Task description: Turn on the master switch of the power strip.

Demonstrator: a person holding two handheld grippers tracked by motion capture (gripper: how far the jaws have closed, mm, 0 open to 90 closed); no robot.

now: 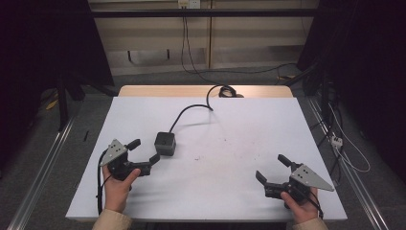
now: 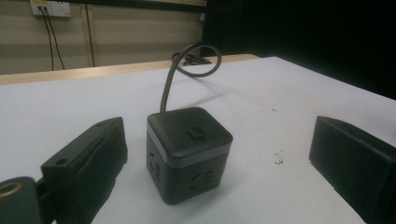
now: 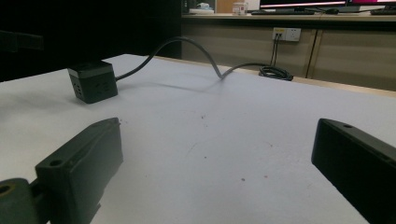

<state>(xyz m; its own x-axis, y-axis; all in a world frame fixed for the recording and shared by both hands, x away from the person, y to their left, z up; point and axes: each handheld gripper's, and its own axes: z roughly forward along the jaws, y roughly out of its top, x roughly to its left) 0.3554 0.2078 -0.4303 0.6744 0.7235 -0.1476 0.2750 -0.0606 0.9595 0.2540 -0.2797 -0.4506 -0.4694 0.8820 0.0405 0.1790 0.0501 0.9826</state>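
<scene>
High view: left gripper (image 1: 145,150) held low over white table top (image 1: 239,143), jaws spread wide, nothing between them yet. Dark grey cube-shaped plastic power socket (image 1: 165,143) standing just ahead of the jaw tips, apparently apart from both. Thick grey cable (image 1: 191,109) running from the cube's far side to a coil at the table's far edge. Right gripper (image 1: 272,172) well apart to the right, jaws likewise spread, holding nothing.

Left gripper view: same cube (image 2: 189,154) centred ahead between both jaws, upright, flat on the table.

Judgement: approach nearly complete, jaws lined up on the cube; closing, grasp and any lifting or moving still outstanding. Right gripper idle, no part taken so far.
</scene>
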